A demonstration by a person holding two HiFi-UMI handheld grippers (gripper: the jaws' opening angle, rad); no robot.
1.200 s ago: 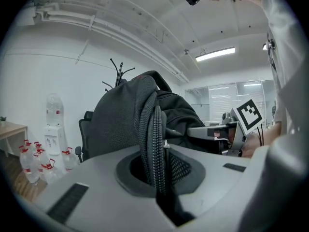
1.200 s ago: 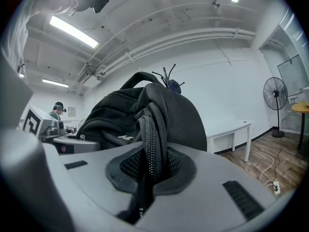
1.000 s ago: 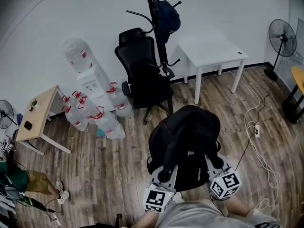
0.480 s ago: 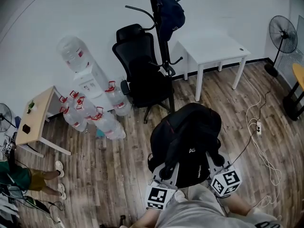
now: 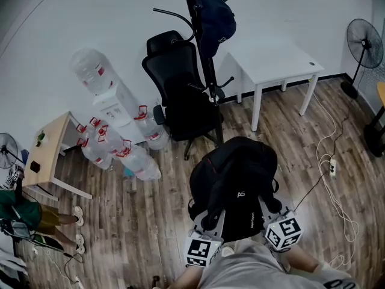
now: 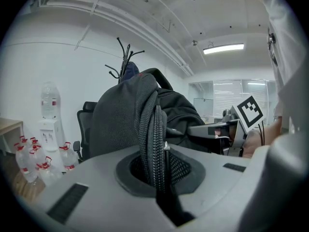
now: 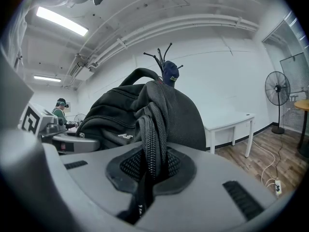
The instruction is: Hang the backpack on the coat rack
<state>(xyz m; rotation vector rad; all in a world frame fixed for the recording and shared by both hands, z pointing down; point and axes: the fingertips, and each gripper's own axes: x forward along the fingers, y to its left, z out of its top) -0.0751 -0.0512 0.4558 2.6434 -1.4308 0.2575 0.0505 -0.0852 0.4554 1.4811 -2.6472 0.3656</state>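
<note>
Well left of the coat rack (image 5: pixel 203 47), a bystander (image 5: pixel 18 212) stands a little differently than a second ago, and nothing there bears on the job. The water bottles (image 5: pixel 123 152) and the black office chair (image 5: pixel 183 95) sit just left of the rack's foot as before. The left gripper (image 5: pixel 212 218) is in front of the rack, on the near side. Its jaws are shut on a padded strap (image 6: pixel 155 144) of the backpack (image 5: pixel 234 176), with the webbing squeezed between them, and that grip has not altered. The backpack is carried between the two grippers, off the floor, in front of the rack and apart from it. Its bulk faces the pole and its top carry loop (image 7: pixel 140 73) arches clear above it. Over the last second the rack and chair have shifted only slightly in the head view, so the load seems to have edged a little nearer without being lifted. The right gripper (image 5: pixel 269 206) mirrors the left, with its jaws clamped on the other strap (image 7: pixel 152 149). Right of the rack the white tabletop (image 5: pixel 277 62) has slid a touch further to the right. For the task this means that the carry is under way and the hold looks secure. The hooks stand well above the bag, and one of them already bears a dark cap (image 5: pixel 215 20). A raise towards a free hook is probably what remains.
</note>
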